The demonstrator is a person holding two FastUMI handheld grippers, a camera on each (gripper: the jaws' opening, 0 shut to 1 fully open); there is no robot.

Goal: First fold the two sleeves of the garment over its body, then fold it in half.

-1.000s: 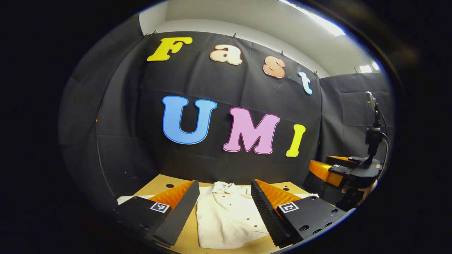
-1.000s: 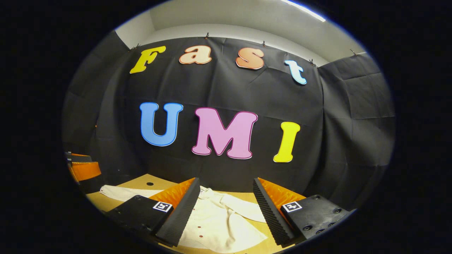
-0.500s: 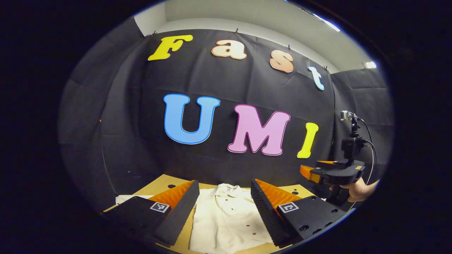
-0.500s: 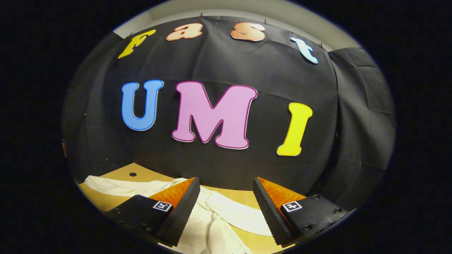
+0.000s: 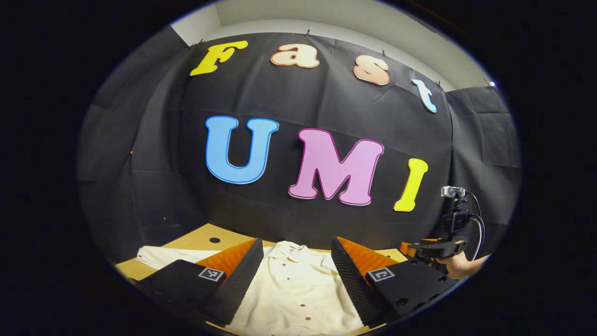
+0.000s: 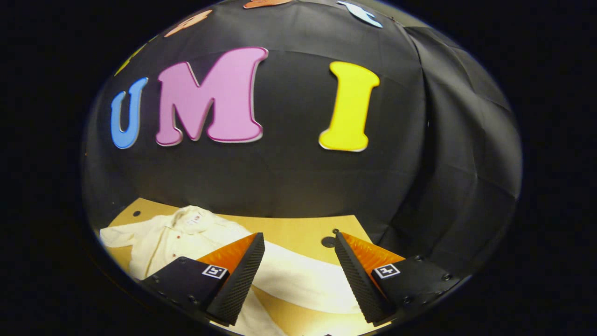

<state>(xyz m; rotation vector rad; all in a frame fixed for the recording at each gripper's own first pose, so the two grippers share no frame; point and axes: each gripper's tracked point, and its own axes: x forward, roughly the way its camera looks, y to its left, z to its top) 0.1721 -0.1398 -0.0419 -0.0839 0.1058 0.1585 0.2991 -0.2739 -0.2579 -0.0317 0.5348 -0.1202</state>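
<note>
**Two sleeves lay unfolded on the table**

A tan wooden table (image 6: 298, 226) with small dark holes stood against the black cloth wall (image 5: 289, 219). The cream shirt (image 5: 298, 291) lay flat on it, buttons up (collar toward the wall). My left gripper (image 5: 296, 280) hovered above its body, fingers spread apart, holding nothing. My right gripper (image 6: 298, 275), fingers likewise apart, hung over one outstretched sleeve (image 6: 298, 280).

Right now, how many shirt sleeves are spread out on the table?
2: one sleeve lies between the right claw's fingers, the other sleeve stretches out left of the left claw.
</note>
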